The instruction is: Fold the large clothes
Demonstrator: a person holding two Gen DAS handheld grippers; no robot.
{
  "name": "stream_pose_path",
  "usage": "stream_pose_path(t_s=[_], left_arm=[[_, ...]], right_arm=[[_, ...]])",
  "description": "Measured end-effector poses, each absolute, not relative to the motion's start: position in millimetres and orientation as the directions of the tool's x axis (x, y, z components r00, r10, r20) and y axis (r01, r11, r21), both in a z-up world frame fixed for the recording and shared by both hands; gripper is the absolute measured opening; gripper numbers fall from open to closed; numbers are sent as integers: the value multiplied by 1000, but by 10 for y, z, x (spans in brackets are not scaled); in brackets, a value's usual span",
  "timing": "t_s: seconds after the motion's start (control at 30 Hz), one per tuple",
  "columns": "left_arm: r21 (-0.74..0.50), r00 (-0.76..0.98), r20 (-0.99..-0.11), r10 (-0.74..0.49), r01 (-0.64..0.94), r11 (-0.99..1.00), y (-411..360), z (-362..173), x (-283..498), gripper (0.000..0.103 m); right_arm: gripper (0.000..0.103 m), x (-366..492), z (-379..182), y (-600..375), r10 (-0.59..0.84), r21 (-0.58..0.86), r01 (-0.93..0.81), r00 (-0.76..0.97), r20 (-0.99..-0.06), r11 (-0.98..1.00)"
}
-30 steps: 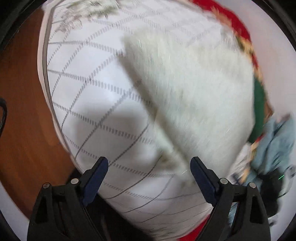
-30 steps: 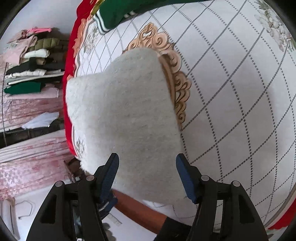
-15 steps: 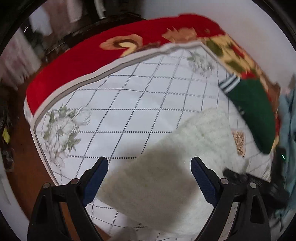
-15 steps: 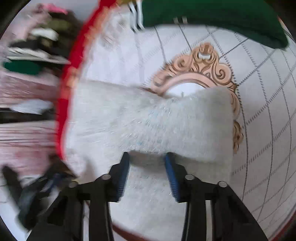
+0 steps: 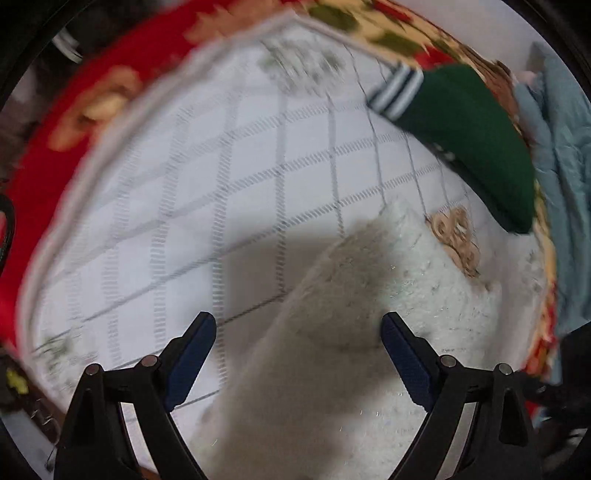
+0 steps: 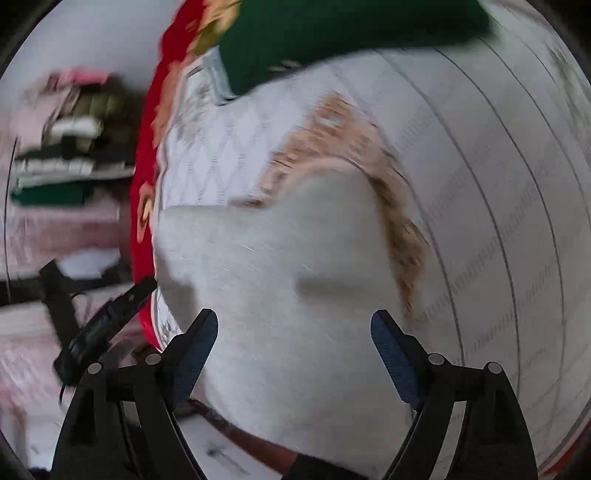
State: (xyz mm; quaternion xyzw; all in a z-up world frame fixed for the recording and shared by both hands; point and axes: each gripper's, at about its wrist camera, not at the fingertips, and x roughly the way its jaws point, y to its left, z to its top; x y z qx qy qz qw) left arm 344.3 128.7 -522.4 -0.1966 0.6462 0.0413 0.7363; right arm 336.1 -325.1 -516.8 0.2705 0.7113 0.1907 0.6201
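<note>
A folded fluffy white garment (image 5: 369,314) lies on the white checked bedspread (image 5: 221,184). It also shows in the right wrist view (image 6: 288,288), with a small crease in its top. My left gripper (image 5: 298,332) is open and empty, hovering above the garment's near end. My right gripper (image 6: 294,328) is open and empty, above the garment's near edge. Both views are blurred by motion.
A folded dark green garment with striped cuff (image 5: 472,136) lies at the far side of the bed (image 6: 332,33). A light blue cloth (image 5: 561,166) lies to the right. Stacked folded clothes (image 6: 62,133) sit on a shelf beyond the red bed border (image 6: 147,166).
My right gripper, half a second ago narrowed over the white garment, has opened wide. My left gripper has swung and now looks along the garment toward the green one.
</note>
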Motion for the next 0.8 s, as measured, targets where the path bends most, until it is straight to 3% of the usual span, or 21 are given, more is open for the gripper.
stream_pose_path(t_s=[0.07, 0.13, 0.23, 0.3, 0.4, 0.5, 0.53, 0.57, 0.63, 0.7, 0.77, 0.8], left_arm=[[-336, 135, -941, -309, -298, 893, 1291, -5423, 3476, 90], [-360, 151, -932, -330, -272, 893, 1279, -5507, 3446, 83], [-398, 136, -917, -375, -247, 884, 1352, -5614, 3360, 83], [-481, 137, -876, -462, -246, 841, 1448, -5604, 3290, 83], [-531, 96, -847, -523, -213, 820, 1470, -5605, 3124, 83], [-549, 73, -835, -546, -191, 814, 1418, -5679, 2980, 83], [-544, 74, -838, -541, -191, 817, 1402, -5699, 2957, 83], [-538, 81, -842, -533, -196, 820, 1399, -5710, 2942, 84], [-537, 122, -844, -523, -219, 815, 1443, -5683, 2930, 83], [-557, 155, -830, -536, -226, 799, 1463, -5635, 2949, 83], [-545, 175, -838, -518, -213, 811, 1415, -5593, 2955, 74], [-533, 181, -845, -504, -190, 825, 1331, -5567, 2966, 59]], right_arm=[[87, 3248, -5318, -3303, 633, 611, 186, -92, -769, 769], [87, 3159, -5473, -3351, 658, 630, 223, -75, -750, 744], [87, 3165, -5716, -3323, 690, 658, 240, -80, -719, 713], [88, 3185, -5930, -3287, 732, 694, 246, -125, -670, 677], [102, 3265, -6220, -3159, 805, 765, 252, -181, -565, 593], [103, 3366, -6361, -2886, 847, 829, 207, -255, -467, 520], [103, 3401, -6353, -2802, 841, 833, 177, -263, -473, 524], [101, 3426, -6332, -2748, 843, 836, 169, -251, -475, 521], [68, 3456, -6255, -2744, 866, 847, 199, -206, -455, 493], [57, 3420, -6124, -2847, 900, 869, 237, -149, -409, 434], [58, 3378, -6112, -2877, 897, 866, 237, -159, -413, 441], [71, 3374, -6148, -2864, 870, 845, 215, -177, -460, 490]])
